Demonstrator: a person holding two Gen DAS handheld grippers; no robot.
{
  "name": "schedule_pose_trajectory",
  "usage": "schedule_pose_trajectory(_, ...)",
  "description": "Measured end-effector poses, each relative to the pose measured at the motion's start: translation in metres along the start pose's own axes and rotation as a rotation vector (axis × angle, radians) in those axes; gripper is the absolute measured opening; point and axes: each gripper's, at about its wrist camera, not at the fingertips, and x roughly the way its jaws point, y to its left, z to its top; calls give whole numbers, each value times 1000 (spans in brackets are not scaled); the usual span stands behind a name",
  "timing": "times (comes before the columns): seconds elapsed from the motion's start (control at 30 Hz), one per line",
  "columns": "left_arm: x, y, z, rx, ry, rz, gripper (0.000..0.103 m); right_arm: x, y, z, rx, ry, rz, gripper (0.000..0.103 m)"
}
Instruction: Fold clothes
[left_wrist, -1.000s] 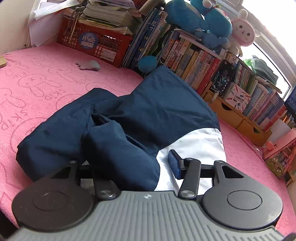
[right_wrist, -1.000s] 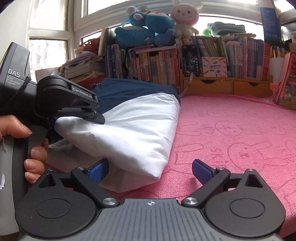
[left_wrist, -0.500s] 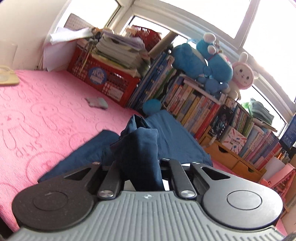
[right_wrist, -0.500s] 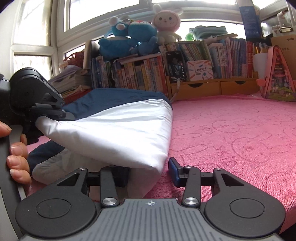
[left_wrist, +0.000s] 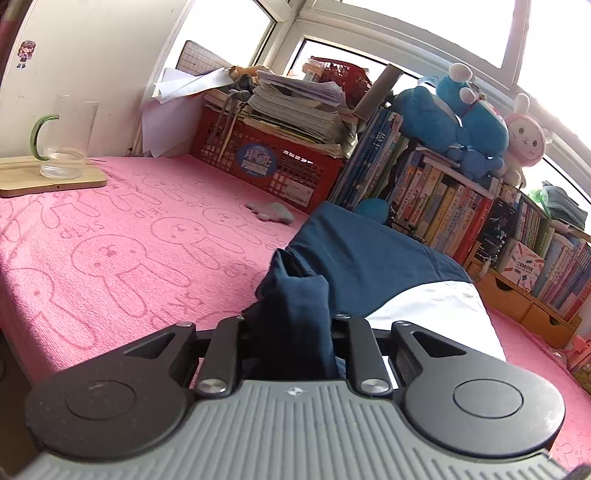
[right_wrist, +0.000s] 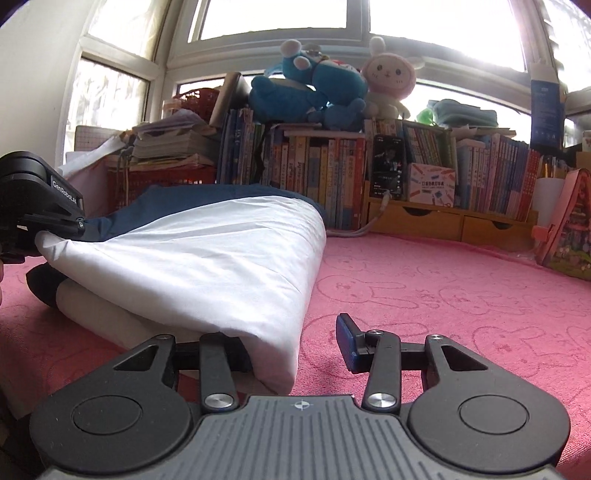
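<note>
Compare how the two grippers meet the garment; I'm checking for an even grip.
The left gripper has a bunched navy fold of the garment between its fingers, jaws opening; the right gripper straddles the white corner, with a gap beside one pad. The left's cloth is raised; the right's lies on the pink cover. Both are at the same garment.

Left gripper (left_wrist: 291, 328) jaws opening, seemingly pinching navy garment (left_wrist: 354, 258), pink cloth (left_wrist: 110, 251)
</note>
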Motion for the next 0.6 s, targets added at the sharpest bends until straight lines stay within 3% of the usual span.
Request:
schedule_pose_trajectory(0.17, 2, 16, 3, 18, -46, 113, 24, 0, 0, 0, -2, -3, 1, 43)
schedule_pose_trajectory(0.3, 1, 35, 10, 39, -71, 250, 16, 1, -1, 0, 1, -6, 2, 42)
schedule_pose_trajectory(0.4, -23, 36, 17, 139, -105, 166, 17, 1, -4, 0, 7, -13, 18, 40)
schedule_pose_trajectory(0.5, -49, 2, 13, 448, -134, 20, 25, 1, -5, 0, 1, -19, 34, 37)
schedule_pose_trajectory(0.6, -69, -31, 0, 705, -120, -190, 27, 2, -4, 0, -15, -25, 46, 35)
